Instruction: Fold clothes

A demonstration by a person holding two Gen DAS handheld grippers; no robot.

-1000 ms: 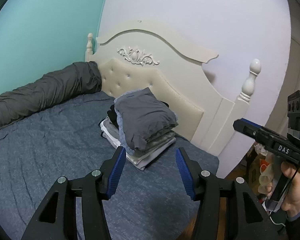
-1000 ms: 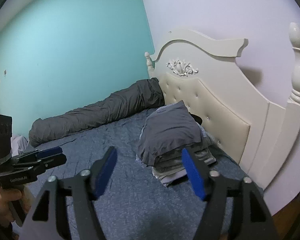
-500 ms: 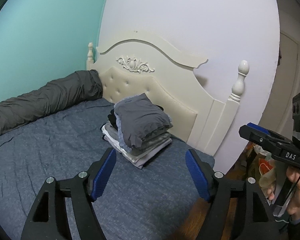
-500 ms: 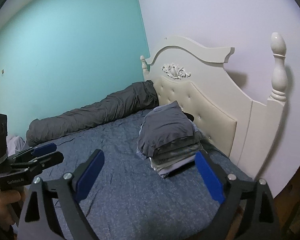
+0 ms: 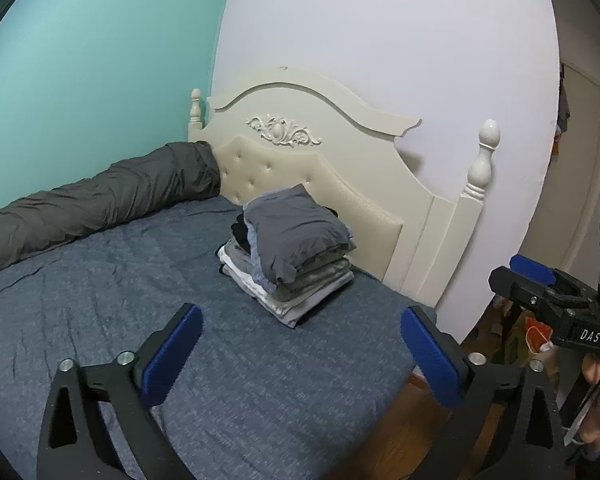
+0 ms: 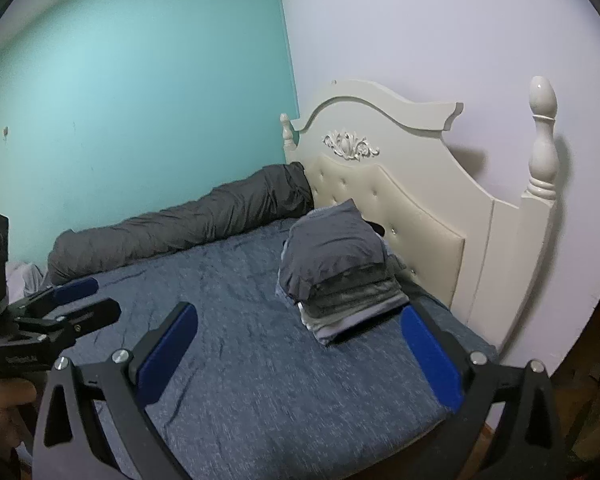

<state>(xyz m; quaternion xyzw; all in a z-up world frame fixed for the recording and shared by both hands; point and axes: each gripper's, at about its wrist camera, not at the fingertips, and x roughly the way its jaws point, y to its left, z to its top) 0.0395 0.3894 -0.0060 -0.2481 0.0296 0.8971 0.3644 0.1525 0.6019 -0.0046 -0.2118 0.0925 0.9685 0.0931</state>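
A stack of folded clothes (image 5: 292,256) with a dark grey piece on top sits on the blue bed (image 5: 100,300) near the cream headboard (image 5: 340,168). The stack also shows in the right wrist view (image 6: 340,276). My left gripper (image 5: 300,344) is open and empty, held well back from the stack above the bed's near part. My right gripper (image 6: 300,344) is open and empty, also back from the stack. Each gripper shows from the side in the other's view, the right (image 5: 540,292) and the left (image 6: 72,304).
A rolled dark grey duvet (image 5: 92,208) lies along the teal wall (image 5: 80,80). The bed's edge and wooden floor (image 5: 412,420) lie at the lower right. A bedpost (image 6: 542,140) stands at the headboard's right end. Clutter (image 5: 536,332) sits on the floor beyond.
Both grippers have pulled back from the stack and opened wider. The stack looks smaller and farther in both views.
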